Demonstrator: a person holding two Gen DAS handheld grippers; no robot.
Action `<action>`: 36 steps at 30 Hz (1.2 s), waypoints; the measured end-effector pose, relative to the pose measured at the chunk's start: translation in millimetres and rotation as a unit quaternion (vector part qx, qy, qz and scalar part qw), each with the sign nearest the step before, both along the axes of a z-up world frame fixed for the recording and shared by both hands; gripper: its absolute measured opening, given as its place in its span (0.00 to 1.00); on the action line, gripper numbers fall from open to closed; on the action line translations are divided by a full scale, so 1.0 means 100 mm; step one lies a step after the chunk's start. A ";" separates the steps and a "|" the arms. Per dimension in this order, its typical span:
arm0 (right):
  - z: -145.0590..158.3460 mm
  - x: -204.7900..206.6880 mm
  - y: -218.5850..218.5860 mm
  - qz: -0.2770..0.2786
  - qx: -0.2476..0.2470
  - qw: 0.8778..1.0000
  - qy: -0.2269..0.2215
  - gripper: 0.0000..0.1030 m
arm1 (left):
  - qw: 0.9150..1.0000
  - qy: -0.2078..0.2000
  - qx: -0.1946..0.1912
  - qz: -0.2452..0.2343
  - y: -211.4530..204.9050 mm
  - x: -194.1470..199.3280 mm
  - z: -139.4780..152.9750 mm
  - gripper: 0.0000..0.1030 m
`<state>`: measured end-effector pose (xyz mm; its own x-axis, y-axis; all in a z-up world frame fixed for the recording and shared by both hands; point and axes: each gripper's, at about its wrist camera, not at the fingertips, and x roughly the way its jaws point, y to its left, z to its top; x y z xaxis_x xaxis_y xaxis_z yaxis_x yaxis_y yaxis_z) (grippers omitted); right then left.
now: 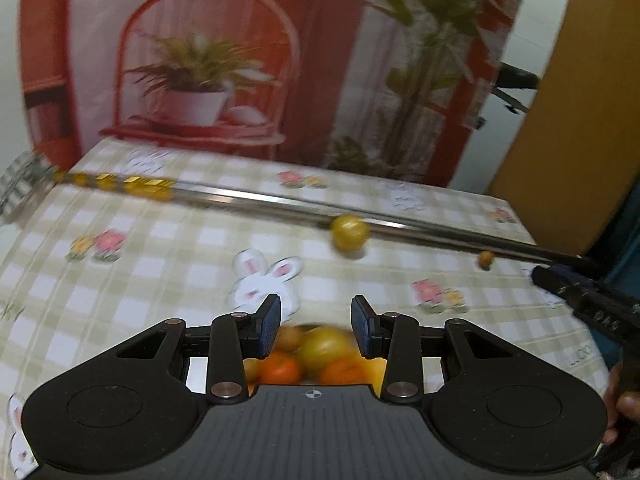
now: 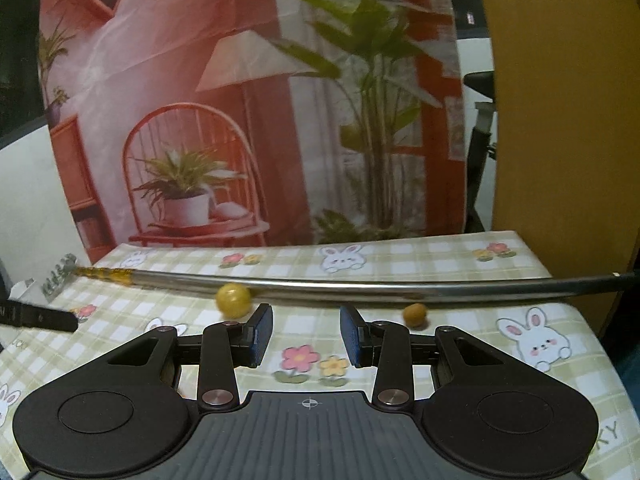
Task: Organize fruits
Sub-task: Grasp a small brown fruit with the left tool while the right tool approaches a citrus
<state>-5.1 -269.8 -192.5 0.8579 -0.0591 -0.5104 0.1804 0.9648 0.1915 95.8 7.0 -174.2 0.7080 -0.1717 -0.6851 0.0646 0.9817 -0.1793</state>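
Observation:
A pile of orange and yellow-green fruits [image 1: 316, 354] lies just below my left gripper [image 1: 315, 326], whose jaws stand open above it with nothing between them. A yellow round fruit [image 1: 349, 233] rests against a long metal rod, and a small brown fruit [image 1: 485, 258] lies farther right. In the right wrist view the same yellow fruit [image 2: 233, 299] sits ahead and left of my right gripper [image 2: 306, 334], and the small brown fruit [image 2: 414, 314] ahead and right. The right gripper is open and holds nothing.
A long steel rod [image 2: 360, 285] with a comb-like head [image 2: 58, 272] crosses the checked tablecloth [image 2: 460, 344]. The other gripper's black body [image 1: 588, 300] shows at right, a hand [image 1: 624, 408] behind it. A printed backdrop [image 2: 240, 120] stands behind the table, with a brown board [image 2: 560, 100] at right.

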 end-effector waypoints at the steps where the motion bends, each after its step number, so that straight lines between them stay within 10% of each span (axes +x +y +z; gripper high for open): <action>1: -0.01 -0.02 -0.06 -0.002 0.000 1.000 -0.001 0.34 | 1.000 -0.003 0.001 -0.009 -0.10 0.04 0.04 0.39; 12: -0.29 -0.24 -0.78 -0.069 0.023 0.997 0.003 0.34 | 0.993 -0.026 -0.010 -0.116 -1.47 0.60 0.17 0.39; 16: -0.46 -0.32 -0.94 -0.082 0.034 0.996 0.006 0.34 | 0.989 0.027 -0.022 -0.145 -1.93 0.98 -0.04 0.39; 26: -0.81 -0.33 -1.21 -0.111 0.066 0.992 0.016 0.34 | 0.981 0.131 -0.045 -0.137 -2.50 1.81 -0.77 0.39; 36: -0.99 -0.30 -1.27 -0.117 0.077 0.990 0.033 0.34 | 0.983 0.150 -0.040 -0.098 -2.52 2.16 -1.07 0.39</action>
<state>-35.3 -397.0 -291.2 0.7949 -0.1697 -0.5826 0.4126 0.8551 0.3139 312.0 -245.3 -280.8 0.4237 -0.3461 -0.8371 0.1828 0.9378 -0.2952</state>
